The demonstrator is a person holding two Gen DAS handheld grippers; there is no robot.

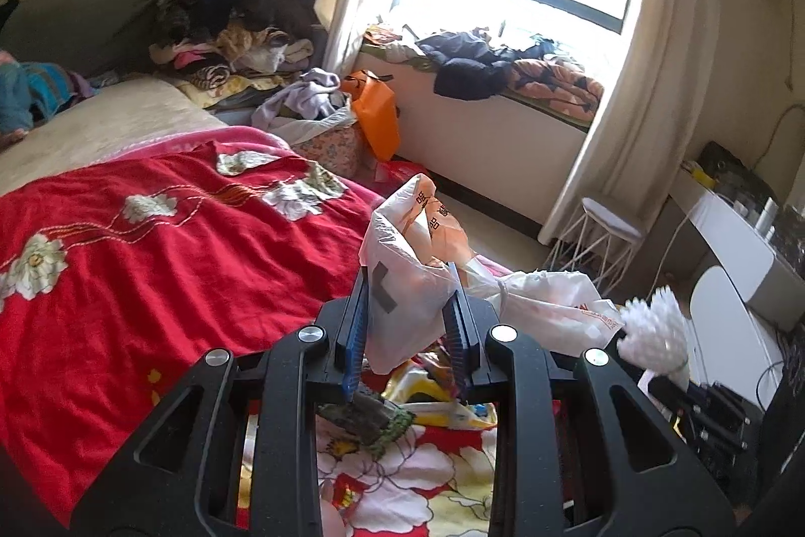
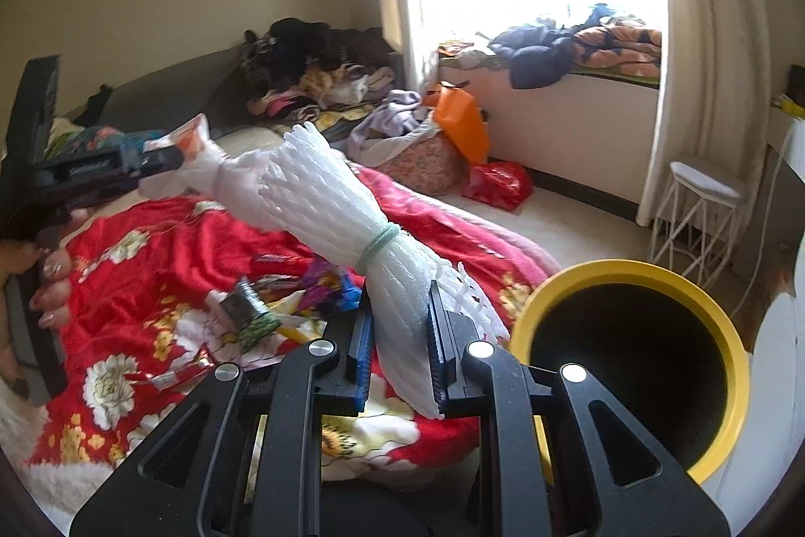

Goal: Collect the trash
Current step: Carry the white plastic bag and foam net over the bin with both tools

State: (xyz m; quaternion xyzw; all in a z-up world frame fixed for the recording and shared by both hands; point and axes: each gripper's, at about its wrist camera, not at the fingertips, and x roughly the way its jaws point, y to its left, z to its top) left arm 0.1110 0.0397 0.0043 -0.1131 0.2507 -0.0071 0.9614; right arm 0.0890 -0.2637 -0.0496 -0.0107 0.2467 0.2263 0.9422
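Cluttered bedroom, red floral bedspread (image 1: 151, 245) underneath. Left tongs (image 1: 410, 320) clamped on white-orange plastic bag (image 1: 402, 255): light, limp, slippery; hold bunched neck. Right tongs (image 2: 400, 335) clamped on banded foam-net bundle (image 2: 342, 215), pointing 11 o'clock: featherlight, springy, crushable; grip below band. Yellow-rimmed bin (image 2: 624, 275) at 3 o'clock of right tongs. Loose wrappers (image 2: 302, 300) on bed, 9 o'clock of right tongs.

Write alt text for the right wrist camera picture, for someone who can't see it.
The right gripper is shut on a white foam net bundle tied with a green band, held over a red floral bedspread. A yellow-rimmed bin stands open at right; the left gripper holds a plastic bag.
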